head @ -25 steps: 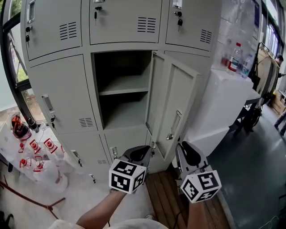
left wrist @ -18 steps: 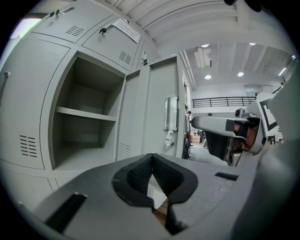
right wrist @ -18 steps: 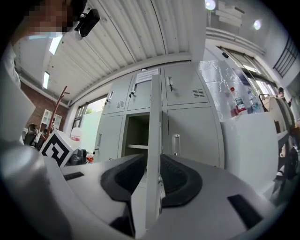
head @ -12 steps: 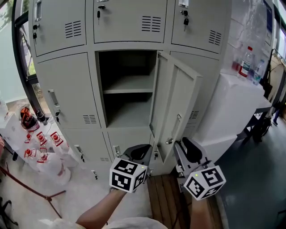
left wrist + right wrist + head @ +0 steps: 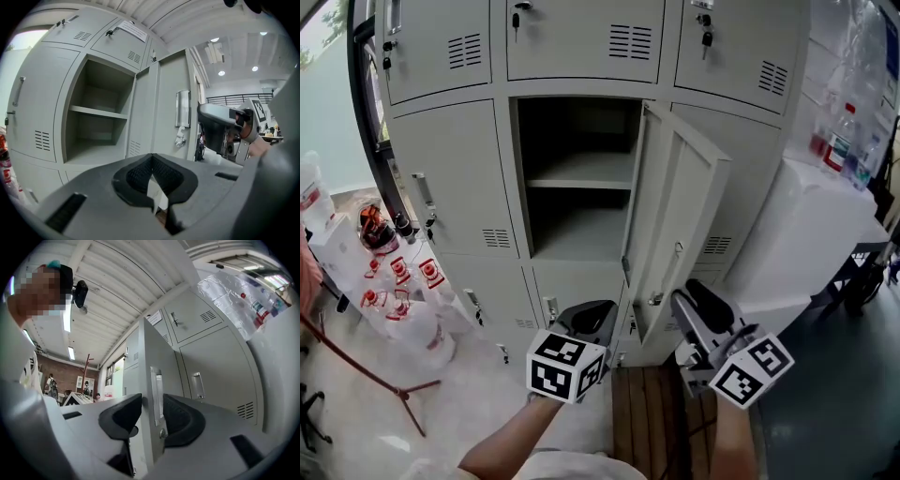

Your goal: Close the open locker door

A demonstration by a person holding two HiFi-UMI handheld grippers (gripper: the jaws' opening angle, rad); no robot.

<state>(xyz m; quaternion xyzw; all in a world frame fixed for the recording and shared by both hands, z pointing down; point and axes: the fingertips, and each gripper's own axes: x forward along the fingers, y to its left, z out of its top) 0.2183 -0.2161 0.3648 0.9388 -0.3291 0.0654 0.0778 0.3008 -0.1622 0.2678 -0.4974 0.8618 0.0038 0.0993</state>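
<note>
Standing ajar, the locker door [image 5: 680, 216] reveals one shelf [image 5: 579, 182] inside.

Dark floor [image 5: 834, 394], white counter [image 5: 797, 225], wooden boards [image 5: 647, 417]

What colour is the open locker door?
The open locker door is plain light grey, clearest in the head view.

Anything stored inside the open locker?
No, the head view shows the open locker with its shelf and floor bare.
</note>
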